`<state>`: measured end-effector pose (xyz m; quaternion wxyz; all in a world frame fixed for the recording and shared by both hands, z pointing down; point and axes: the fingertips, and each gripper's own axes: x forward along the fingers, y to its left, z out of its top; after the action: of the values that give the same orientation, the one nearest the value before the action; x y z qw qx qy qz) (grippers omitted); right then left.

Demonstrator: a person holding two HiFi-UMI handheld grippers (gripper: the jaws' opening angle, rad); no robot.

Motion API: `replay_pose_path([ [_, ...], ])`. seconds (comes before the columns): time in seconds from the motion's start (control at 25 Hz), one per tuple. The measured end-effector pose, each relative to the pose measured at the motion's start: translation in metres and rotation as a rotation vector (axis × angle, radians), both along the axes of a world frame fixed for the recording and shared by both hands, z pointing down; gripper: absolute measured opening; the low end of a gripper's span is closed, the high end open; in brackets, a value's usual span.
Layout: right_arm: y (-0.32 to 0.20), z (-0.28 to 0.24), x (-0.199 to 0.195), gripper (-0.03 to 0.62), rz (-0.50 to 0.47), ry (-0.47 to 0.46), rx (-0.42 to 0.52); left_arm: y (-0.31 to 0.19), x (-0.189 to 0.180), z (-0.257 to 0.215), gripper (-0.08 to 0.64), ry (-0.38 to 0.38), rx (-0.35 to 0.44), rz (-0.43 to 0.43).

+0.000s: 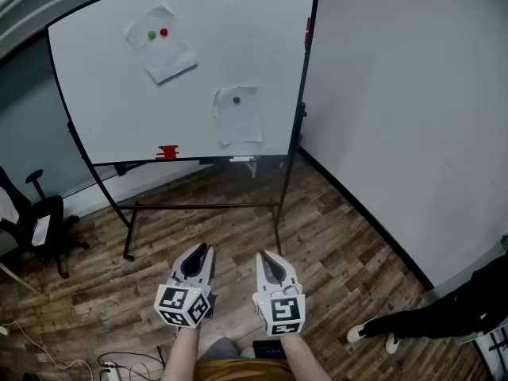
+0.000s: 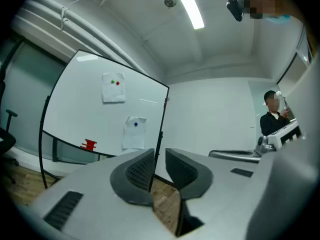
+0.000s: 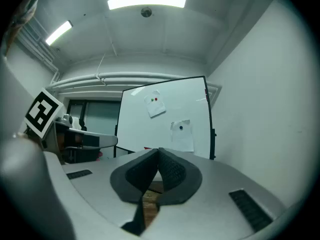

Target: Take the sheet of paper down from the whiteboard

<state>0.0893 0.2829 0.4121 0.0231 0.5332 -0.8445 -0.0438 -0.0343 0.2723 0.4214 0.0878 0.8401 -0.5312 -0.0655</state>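
A whiteboard (image 1: 103, 94) on a wheeled stand faces me across a wood floor. Two sheets of paper hang on it. The upper sheet (image 1: 161, 44) is crumpled and tilted, under a green and a red magnet. The lower sheet (image 1: 238, 115) is pinned by one dark magnet (image 1: 236, 100). Both grippers are low in the head view, well short of the board and pointing at it. The left gripper (image 1: 203, 252) has a narrow gap between its pads with nothing in it; the right gripper (image 1: 268, 259) has its pads together, empty. The lower sheet (image 2: 134, 134) also shows ahead in the left gripper view, and the same sheet (image 3: 182, 135) in the right gripper view.
A red object (image 1: 167, 152) sits on the board's tray. An office chair (image 1: 40, 225) stands at the left, and cables with a power strip (image 1: 111, 367) lie at the bottom left. A white wall runs along the right, where a person's legs and shoes (image 1: 429, 320) stand.
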Motion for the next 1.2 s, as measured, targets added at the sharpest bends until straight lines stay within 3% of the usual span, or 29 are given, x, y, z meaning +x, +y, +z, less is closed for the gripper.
replay_pose_path([
  [0.08, -0.004, 0.001, 0.004, 0.062, 0.006, 0.006, -0.008, -0.002, 0.0, 0.003, 0.149, 0.021, -0.017, 0.001],
  [0.12, -0.005, 0.001, 0.005, 0.081, 0.01, 0.005, -0.012, -0.002, -0.001, 0.004, 0.153, 0.026, -0.024, -0.001],
  [0.76, -0.02, 0.011, 0.012, 0.055, 0.039, 0.018, -0.011, -0.016, -0.006, 0.013, 0.153, 0.025, -0.039, -0.028],
  [0.96, -0.055, 0.008, 0.013, 0.071, 0.034, 0.015, -0.009, -0.049, -0.011, 0.013, 0.153, 0.034, -0.032, -0.042],
  [1.2, -0.13, 0.006, 0.019, 0.08, 0.059, 0.007, -0.01, -0.122, -0.021, 0.015, 0.153, 0.045, -0.031, -0.05],
])
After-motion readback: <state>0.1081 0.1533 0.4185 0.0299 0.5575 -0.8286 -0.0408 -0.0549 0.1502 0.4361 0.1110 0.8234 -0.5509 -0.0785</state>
